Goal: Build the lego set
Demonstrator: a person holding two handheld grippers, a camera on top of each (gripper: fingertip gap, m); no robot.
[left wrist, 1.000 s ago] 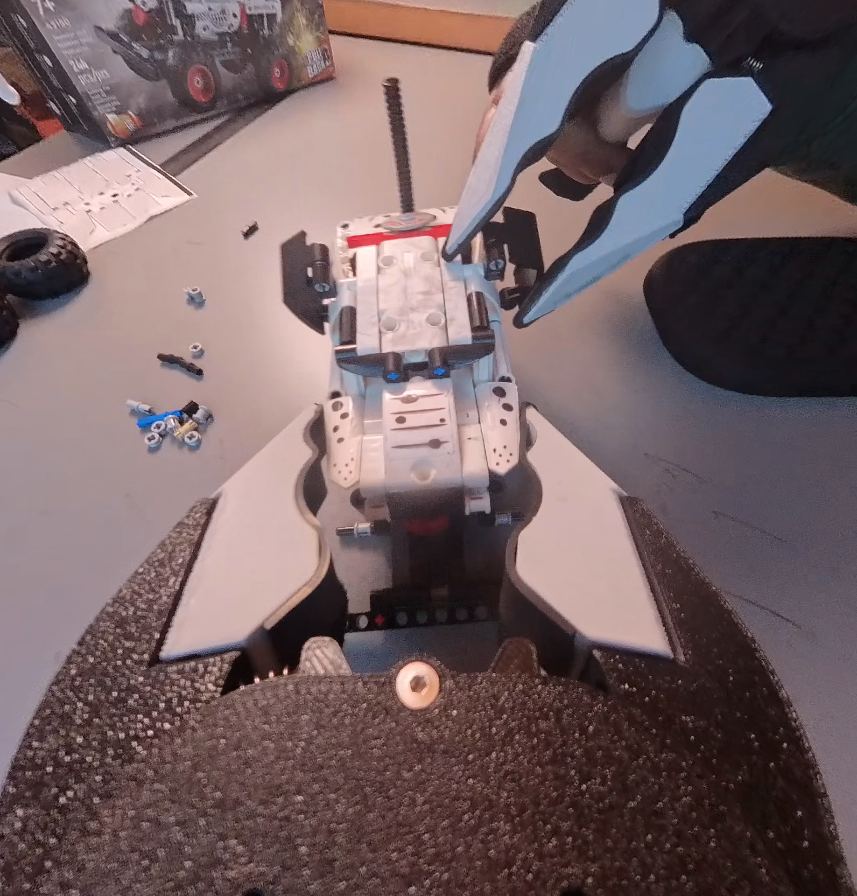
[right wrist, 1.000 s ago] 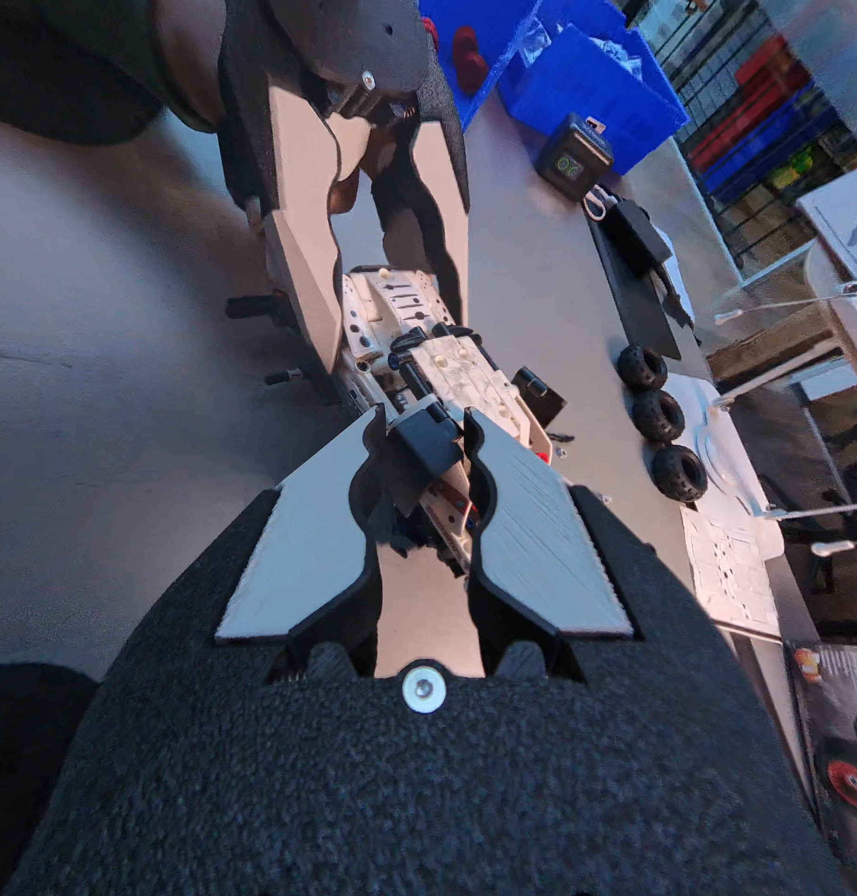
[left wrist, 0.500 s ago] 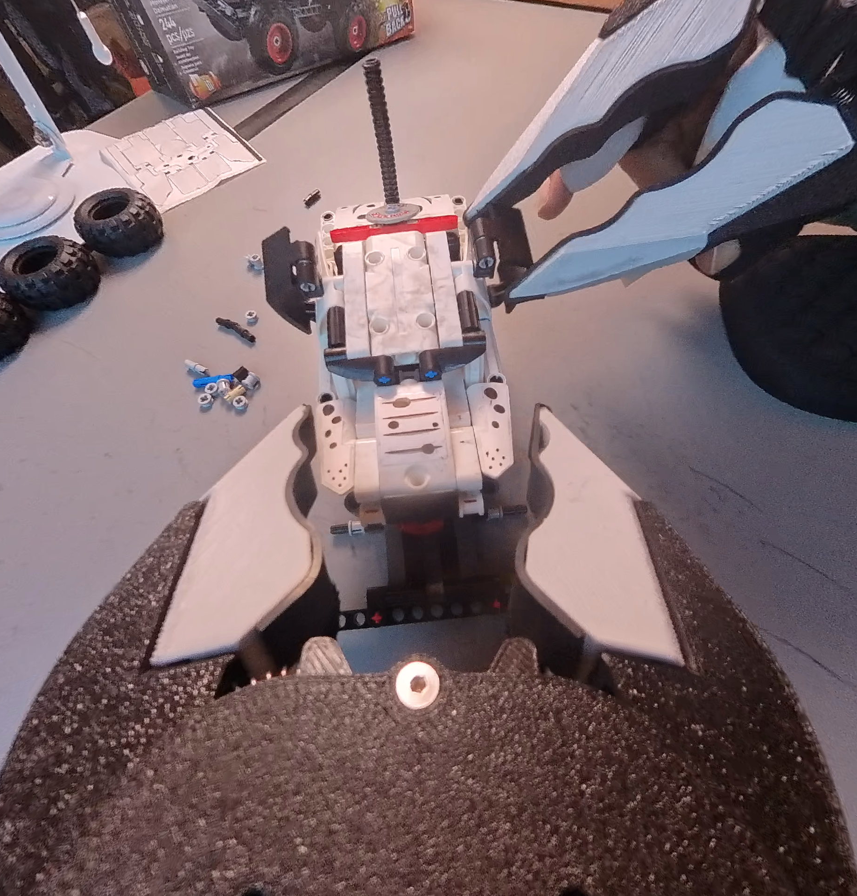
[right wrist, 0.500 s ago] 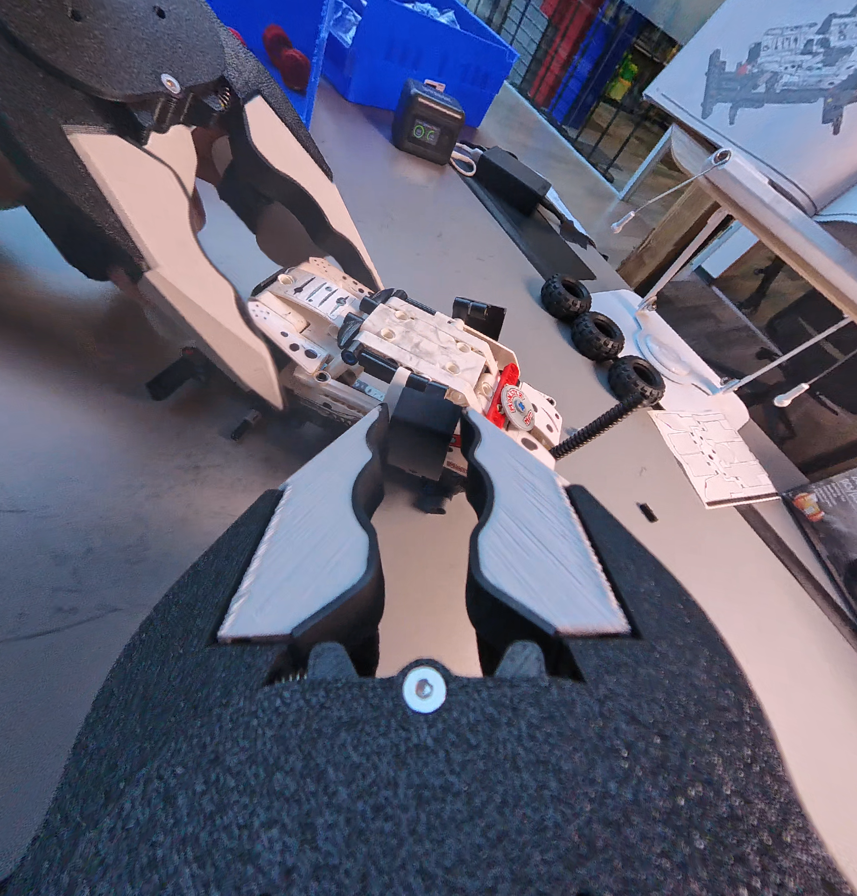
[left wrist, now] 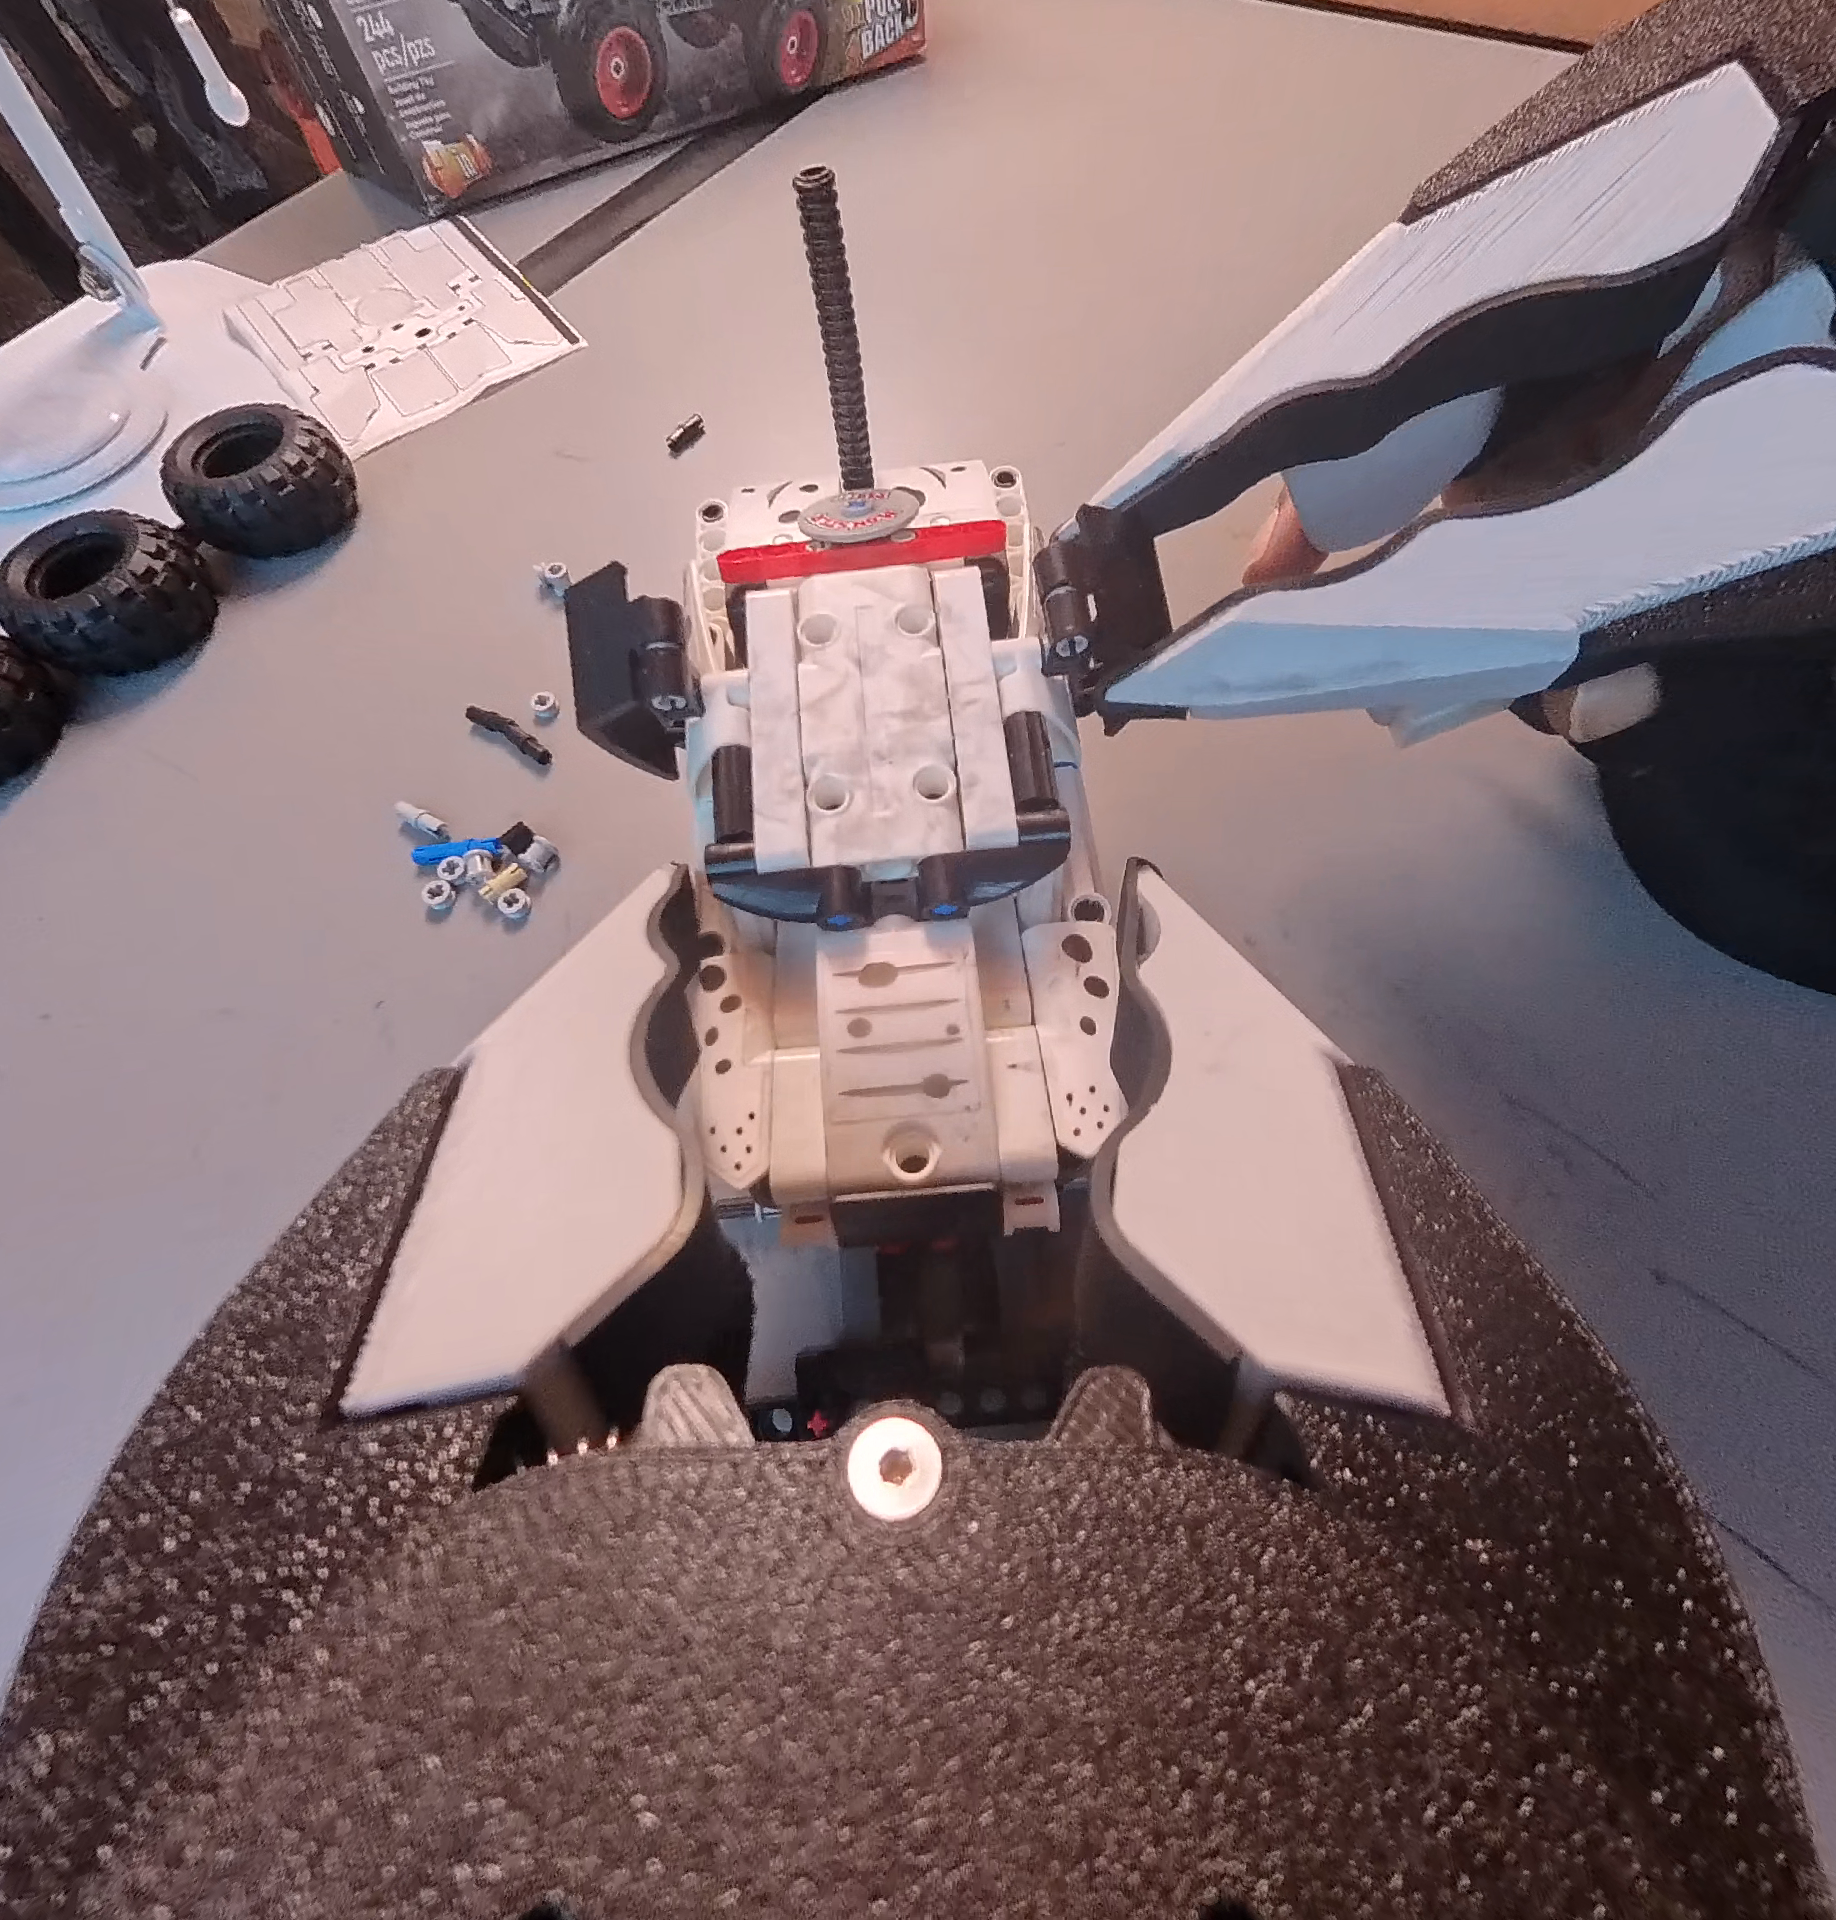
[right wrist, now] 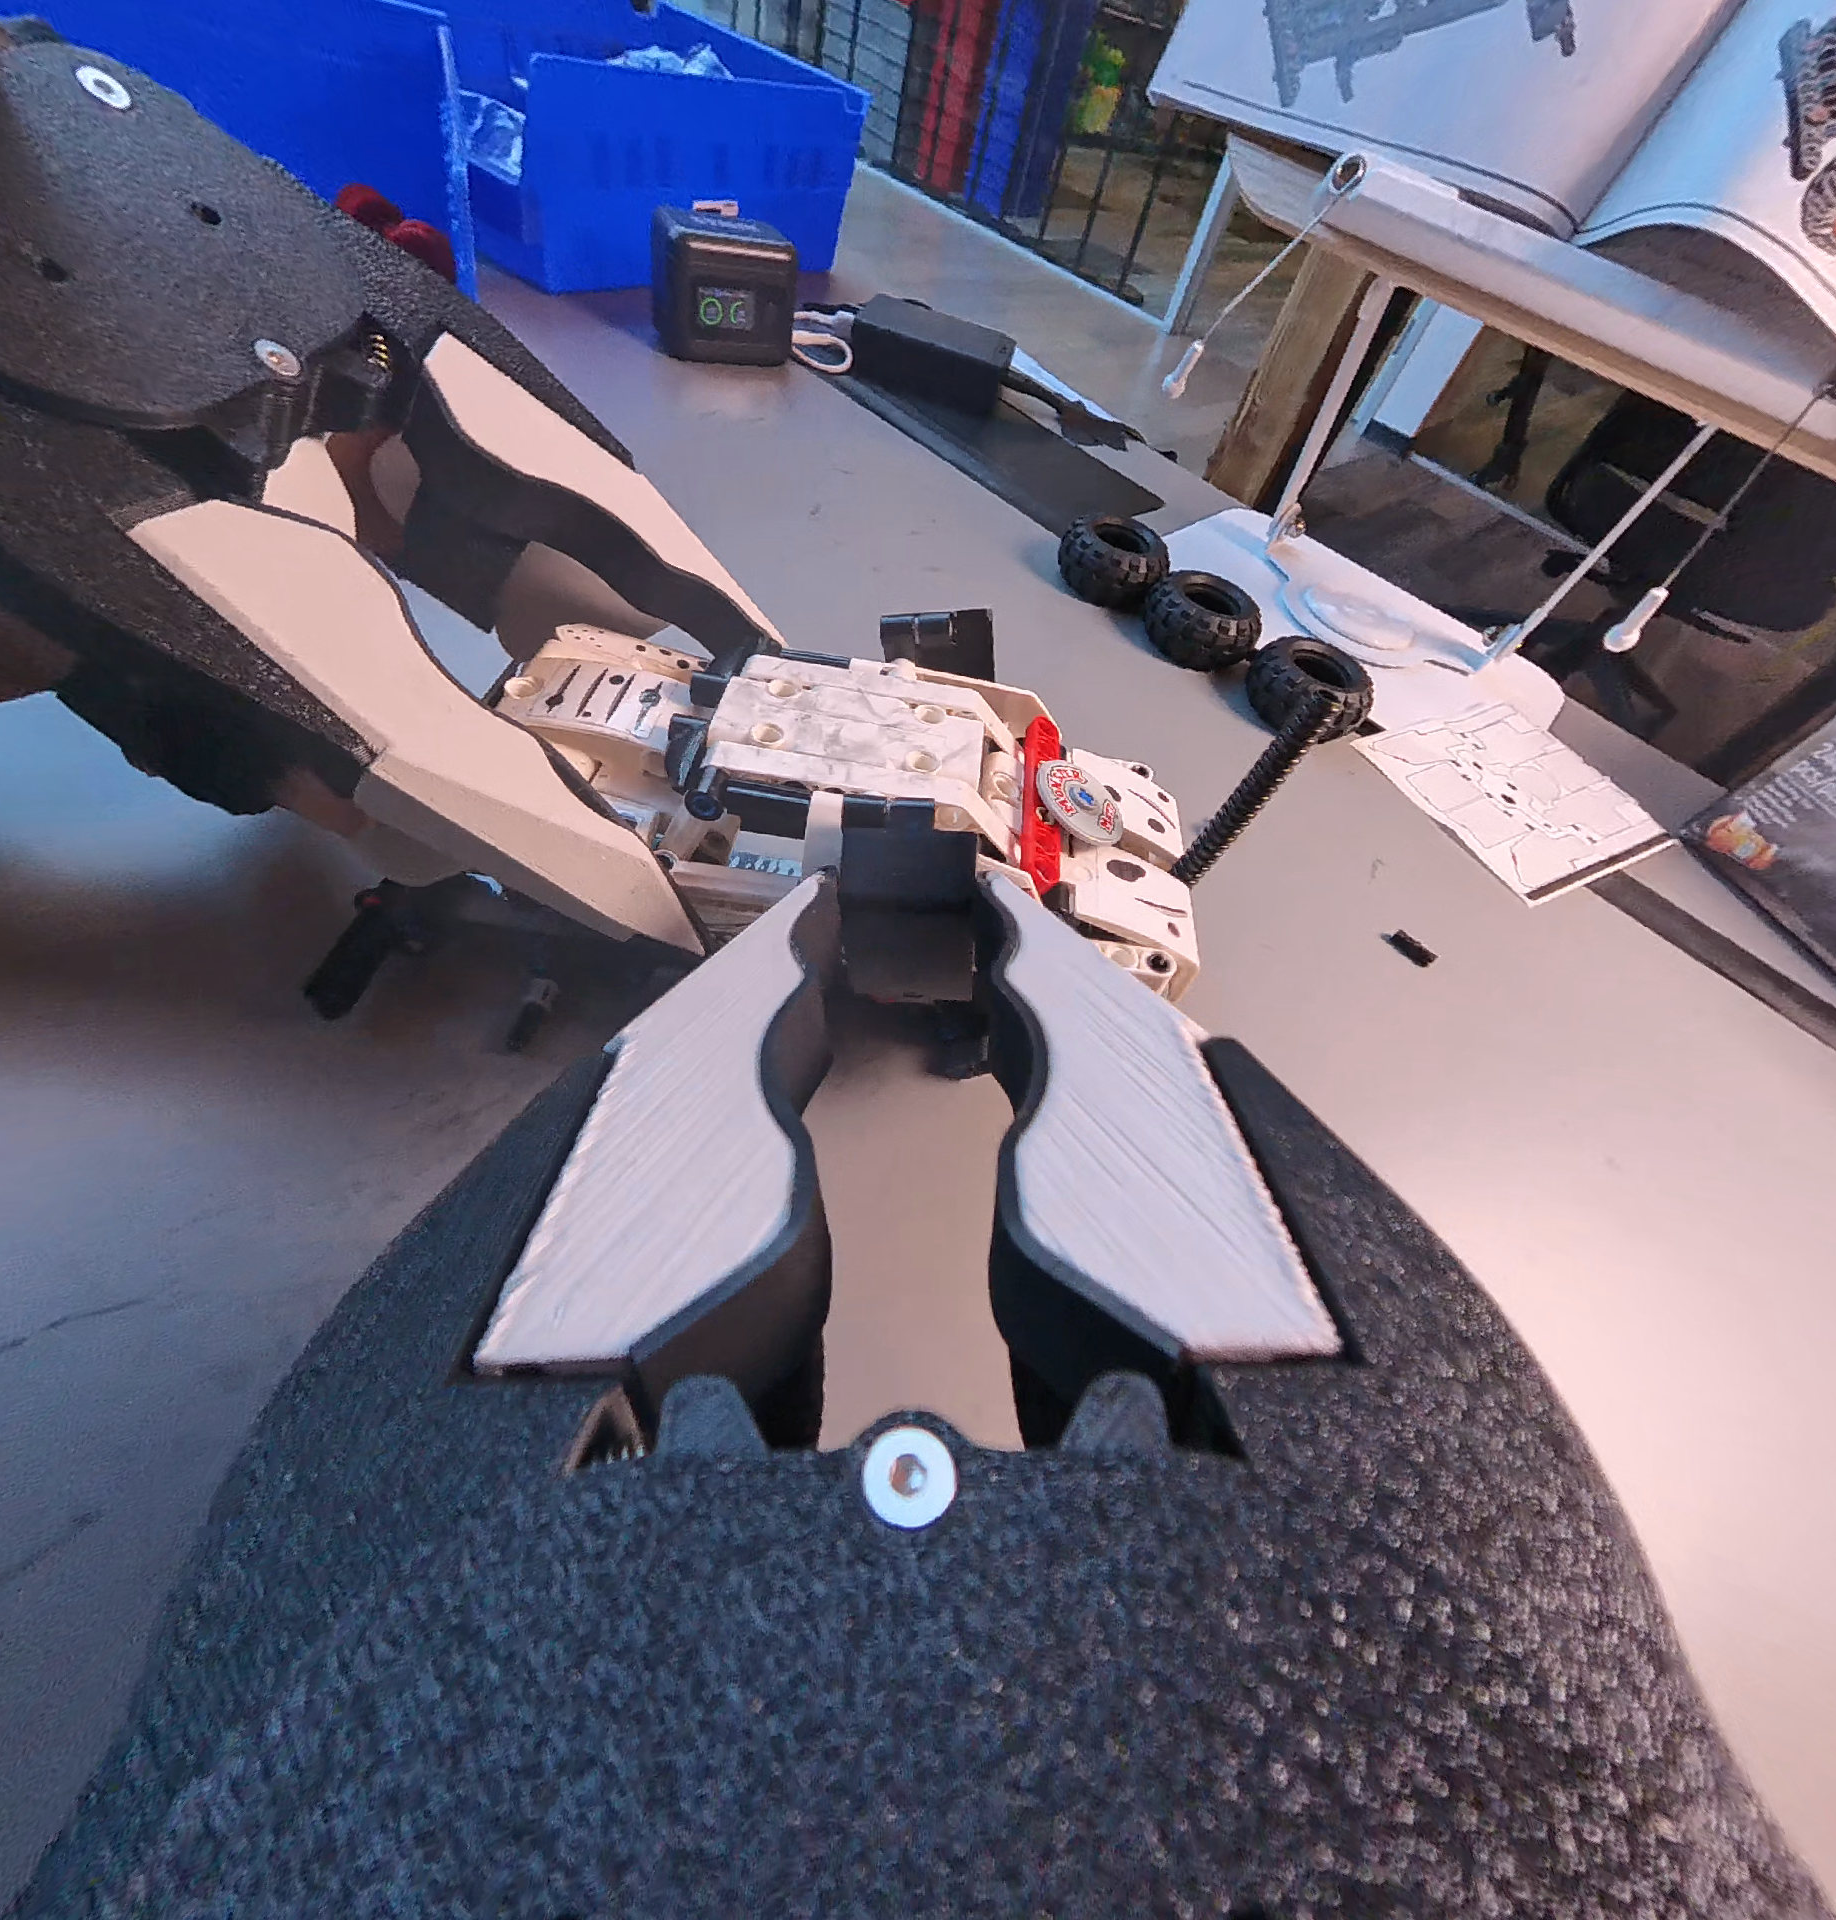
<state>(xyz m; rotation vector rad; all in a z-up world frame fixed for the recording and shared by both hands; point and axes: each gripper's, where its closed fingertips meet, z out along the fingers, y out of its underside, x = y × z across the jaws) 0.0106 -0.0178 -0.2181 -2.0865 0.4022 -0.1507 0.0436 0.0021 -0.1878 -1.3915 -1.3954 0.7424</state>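
Observation:
A white lego truck body (left wrist: 883,727) with a red bar, a round badge and a black ribbed antenna (left wrist: 836,332) sits on the grey table. My left gripper (left wrist: 903,914) is shut on its hood, one finger on each side. My right gripper (right wrist: 903,894) is shut on a black fender panel (right wrist: 903,883) at the truck's rear right side; it also shows in the left wrist view (left wrist: 1101,623). A matching black fender (left wrist: 623,665) sticks out on the truck's other side. The left gripper's fingers (right wrist: 498,769) show in the right wrist view.
Three black tyres (left wrist: 259,478) lie at the left, beside a pile of small pins (left wrist: 478,862) and a sticker sheet (left wrist: 405,322). The set's box (left wrist: 602,73) is at the back. Blue bins (right wrist: 633,156), a black device (right wrist: 722,296) and a manual stand (right wrist: 1516,156) are farther off. There is about 6 cm between the tips of the two grippers.
My left gripper has slid forward and closed onto the hood. My right gripper has swung down to the truck's side and stays clamped on the black fender panel.

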